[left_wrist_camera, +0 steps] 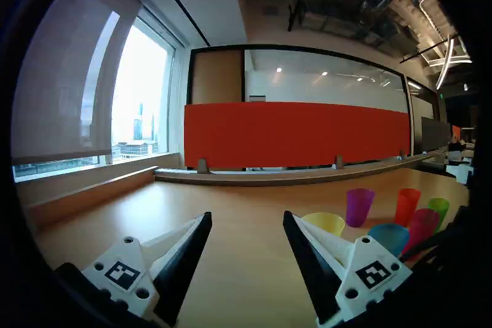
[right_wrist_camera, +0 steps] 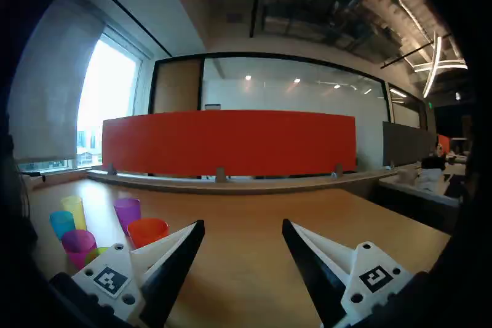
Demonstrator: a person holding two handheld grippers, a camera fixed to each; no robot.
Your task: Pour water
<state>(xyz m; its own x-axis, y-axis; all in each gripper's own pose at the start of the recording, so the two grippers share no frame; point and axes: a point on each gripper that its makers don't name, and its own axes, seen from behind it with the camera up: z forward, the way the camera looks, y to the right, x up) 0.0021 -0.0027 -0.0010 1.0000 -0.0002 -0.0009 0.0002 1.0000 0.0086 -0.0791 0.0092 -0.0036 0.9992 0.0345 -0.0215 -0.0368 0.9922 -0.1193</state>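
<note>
Several coloured plastic cups stand on a wooden table [left_wrist_camera: 246,205]. In the left gripper view they cluster at the right: a yellow cup [left_wrist_camera: 325,223], a purple cup [left_wrist_camera: 359,206], an orange cup [left_wrist_camera: 407,205], a blue cup [left_wrist_camera: 388,237], a pink cup [left_wrist_camera: 422,227] and a green cup [left_wrist_camera: 439,208]. My left gripper [left_wrist_camera: 247,229] is open over bare table, left of the cups. In the right gripper view the cups sit at the left: a yellow cup [right_wrist_camera: 74,210], a blue cup [right_wrist_camera: 62,223], a purple cup [right_wrist_camera: 127,212], an orange cup [right_wrist_camera: 147,231] and a pink cup [right_wrist_camera: 79,245]. My right gripper [right_wrist_camera: 243,236] is open, holding nothing.
A red divider panel [right_wrist_camera: 229,142] runs along the table's far edge. A bright window [left_wrist_camera: 138,106] with a sill is at the left. Another desk [right_wrist_camera: 424,183] with items stands at the far right.
</note>
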